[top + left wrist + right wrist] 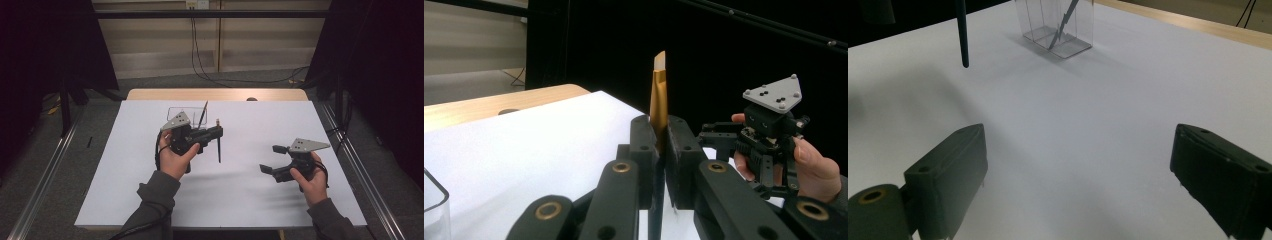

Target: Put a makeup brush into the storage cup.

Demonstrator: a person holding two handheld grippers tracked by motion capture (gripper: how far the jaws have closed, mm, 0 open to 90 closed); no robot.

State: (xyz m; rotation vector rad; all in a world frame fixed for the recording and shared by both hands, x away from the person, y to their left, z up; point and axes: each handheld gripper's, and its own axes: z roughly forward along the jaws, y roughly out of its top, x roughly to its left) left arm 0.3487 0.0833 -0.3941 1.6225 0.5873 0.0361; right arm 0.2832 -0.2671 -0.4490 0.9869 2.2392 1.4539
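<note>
A thin brush (218, 142) with a gold ferrule (658, 100) and a dark handle (962, 35) hangs upright above the white table (150, 190). My left gripper (218, 132) is shut on it just below the ferrule, and in the left gripper view the jaws (661, 137) press on it from both sides. Behind stands a clear box (176, 113) holding a second brush (202, 115), which leans inside the box (1080, 30) as a grey stick (1064, 24). My right gripper (272, 159) hovers at the right, open and with nothing between its jaws (1078, 165).
The white sheet covers most of the table, with a wooden strip (215, 94) along the far edge. Black curtains stand on both sides, metal rails (45, 180) run along the floor, and cables (200, 55) hang at the back.
</note>
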